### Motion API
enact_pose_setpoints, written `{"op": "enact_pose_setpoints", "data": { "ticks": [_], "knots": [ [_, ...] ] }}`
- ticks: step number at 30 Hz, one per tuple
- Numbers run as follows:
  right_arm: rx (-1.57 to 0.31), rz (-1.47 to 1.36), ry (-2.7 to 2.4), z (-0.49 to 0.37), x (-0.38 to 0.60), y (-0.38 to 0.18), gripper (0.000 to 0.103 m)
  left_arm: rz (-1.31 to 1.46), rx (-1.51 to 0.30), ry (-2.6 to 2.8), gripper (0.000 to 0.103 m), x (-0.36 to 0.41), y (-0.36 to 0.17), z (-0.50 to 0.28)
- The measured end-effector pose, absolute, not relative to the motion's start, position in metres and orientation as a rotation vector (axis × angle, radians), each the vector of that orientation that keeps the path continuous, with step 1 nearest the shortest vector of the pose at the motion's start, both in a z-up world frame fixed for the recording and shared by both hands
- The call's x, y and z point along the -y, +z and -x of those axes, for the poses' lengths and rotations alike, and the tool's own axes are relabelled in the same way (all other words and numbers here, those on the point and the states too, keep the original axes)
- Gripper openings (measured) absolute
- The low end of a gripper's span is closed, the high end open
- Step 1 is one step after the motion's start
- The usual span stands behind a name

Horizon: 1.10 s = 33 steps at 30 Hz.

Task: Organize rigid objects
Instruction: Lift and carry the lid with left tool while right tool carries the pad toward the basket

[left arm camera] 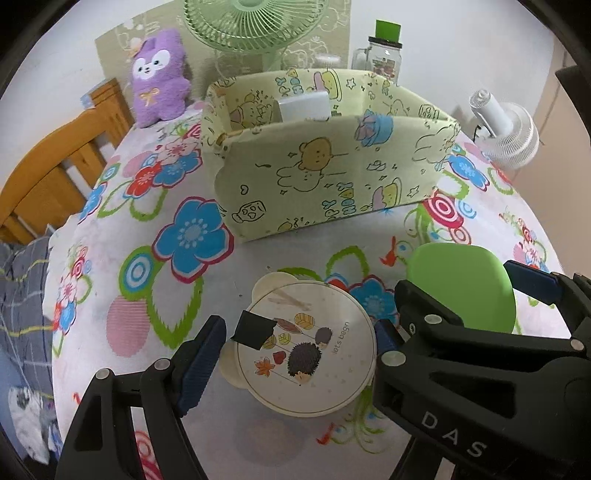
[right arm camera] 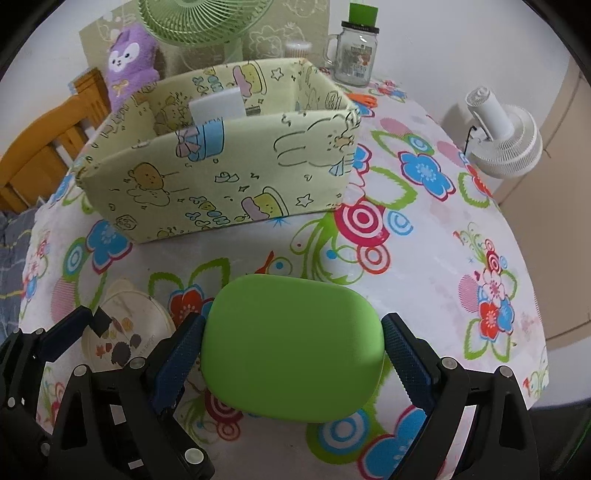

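Both hand-held grippers hang over the flower-printed tablecloth point(right arm camera: 436, 236), each straddling one object in front of the pale yellow cartoon-printed fabric storage box point(left arm camera: 325, 173). Left gripper point(left arm camera: 295, 343): its blue pads sit against the two sides of the round cream tin with a hedgehog picture on its lid point(left arm camera: 306, 347), pinching it, and the tin looks raised off the cloth, tilted with its lid towards the camera. It has small ear-like tabs on its rim and a black tab across one edge. Right gripper point(right arm camera: 293, 354): its blue pads point(right arm camera: 406, 358) are spread wide and lie against the short ends of the smooth green rounded-rectangle case point(right arm camera: 291, 347), holding it with its long axis running across from pad to pad and its broad face upward.

One tin and one case are in play, side by side, the case to the tin's right, both nearer than the box. Inside the box stands one white flat item point(left arm camera: 304, 107). Behind the box are one purple plush toy point(left arm camera: 159, 77), one green fan point(left arm camera: 255, 22) and one glass mug jar with a green top point(right arm camera: 356, 51); one white fan point(right arm camera: 502, 136) lies to the box's right.
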State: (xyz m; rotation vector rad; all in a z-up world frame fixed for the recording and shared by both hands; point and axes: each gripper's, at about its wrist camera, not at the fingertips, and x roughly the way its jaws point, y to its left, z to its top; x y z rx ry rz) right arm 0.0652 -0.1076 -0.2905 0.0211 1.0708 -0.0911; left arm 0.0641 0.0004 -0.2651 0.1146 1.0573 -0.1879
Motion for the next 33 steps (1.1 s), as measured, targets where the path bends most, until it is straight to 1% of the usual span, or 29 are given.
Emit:
{"op": "enact_pose_setpoints", "data": {
  "ticks": [21,33],
  "knots": [
    [-0.968,0.009,0.016,-0.040,0.137,-0.224,0.095,-0.056,-0.995,-0.056,0.083,0.028,-0.202,-0.034],
    [-0.884,0.031,0.039,-0.036,0.135,-0.169,0.095,-0.049,-0.932,-0.020,0.083,0.029,-0.151,-0.031]
  ]
}}
